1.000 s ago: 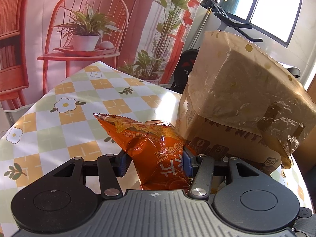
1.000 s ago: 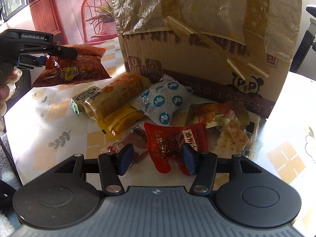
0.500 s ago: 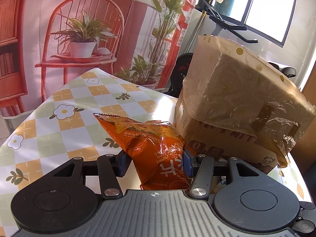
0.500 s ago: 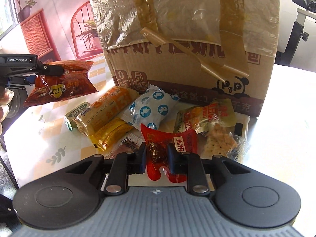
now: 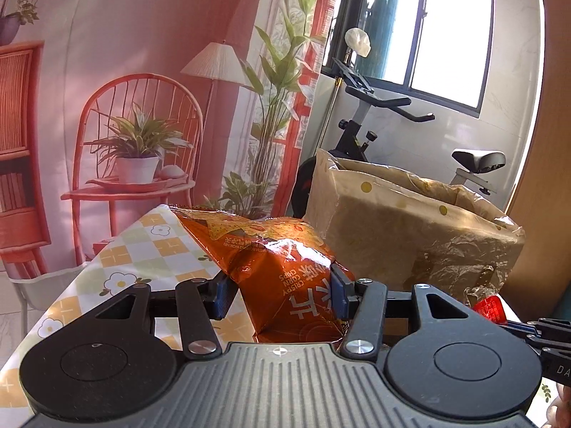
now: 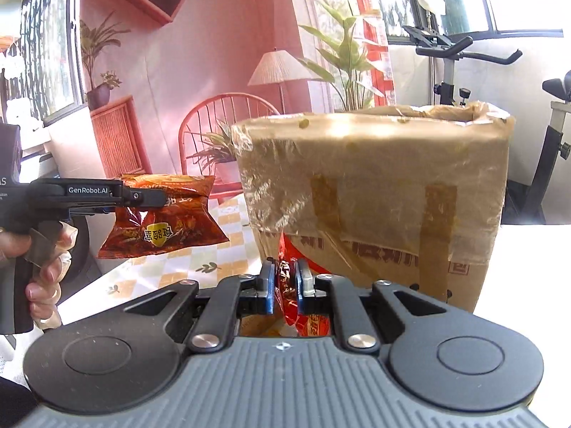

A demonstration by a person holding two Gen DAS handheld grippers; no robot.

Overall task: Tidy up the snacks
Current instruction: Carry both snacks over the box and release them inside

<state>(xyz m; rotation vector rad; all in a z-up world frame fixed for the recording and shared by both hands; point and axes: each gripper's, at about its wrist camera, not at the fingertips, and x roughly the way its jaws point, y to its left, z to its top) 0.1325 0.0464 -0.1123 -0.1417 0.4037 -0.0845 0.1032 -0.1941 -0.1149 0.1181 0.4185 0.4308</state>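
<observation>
My left gripper (image 5: 278,290) is shut on an orange corn chips bag (image 5: 271,253) and holds it in the air, left of the cardboard box (image 5: 403,235). The same bag (image 6: 167,221) and left gripper (image 6: 142,196) show in the right wrist view. My right gripper (image 6: 285,285) is shut on a small red snack packet (image 6: 289,278), lifted in front of the box (image 6: 374,192). The packet's red tip (image 5: 489,308) shows at the right of the left wrist view. The box is wrapped in plastic film and open at the top.
The table has a checkered flower tablecloth (image 5: 142,256). An exercise bike (image 5: 374,125) stands behind the box. A printed backdrop with a chair and plants (image 5: 135,142) hangs behind the table. The other snacks on the table are out of view.
Both grippers have risen. The right gripper closed on the red packet and lifted it off the table. The left gripper raised the chips bag to about the box's top.
</observation>
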